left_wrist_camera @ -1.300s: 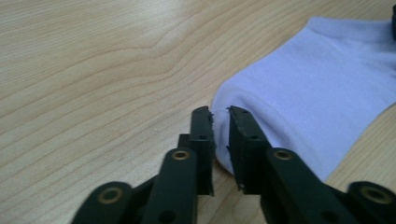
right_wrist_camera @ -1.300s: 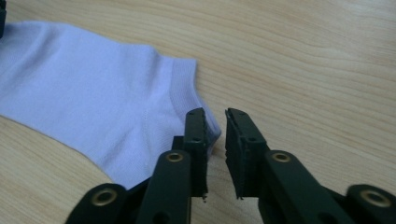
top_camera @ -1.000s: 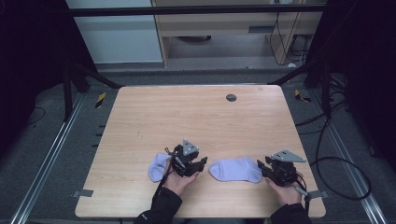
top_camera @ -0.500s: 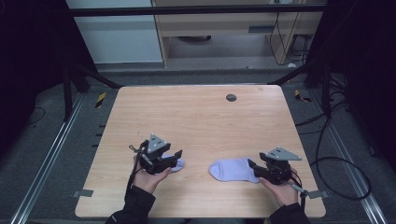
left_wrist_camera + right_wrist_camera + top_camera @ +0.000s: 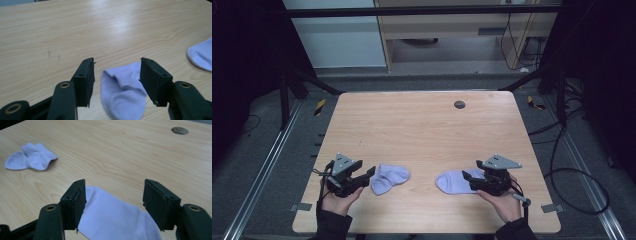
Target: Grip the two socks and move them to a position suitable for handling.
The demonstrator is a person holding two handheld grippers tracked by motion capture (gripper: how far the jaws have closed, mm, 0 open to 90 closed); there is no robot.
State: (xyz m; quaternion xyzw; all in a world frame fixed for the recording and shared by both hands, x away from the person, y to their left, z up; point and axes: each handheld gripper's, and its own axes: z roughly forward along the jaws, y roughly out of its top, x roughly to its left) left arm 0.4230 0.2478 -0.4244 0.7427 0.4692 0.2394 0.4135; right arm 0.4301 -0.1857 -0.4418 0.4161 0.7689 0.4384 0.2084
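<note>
The left claw [image 5: 371, 173] stands wide open, nothing gripped, its jaws having just been opening; a folded, crumpled lilac sock [image 5: 390, 178] lies on the counter [image 5: 422, 130] just beyond its tips, seen between the jaws in the left gripper view [image 5: 122, 92]; the right claw [image 5: 466, 176] is likewise wide open and empty, jaws just opened, poised over one end of a flat lilac sock [image 5: 454, 181] lying on the near right of the counter; two socks in all, well apart; two claws; one dark round hole [image 5: 459, 104] near the counter's far edge.
</note>
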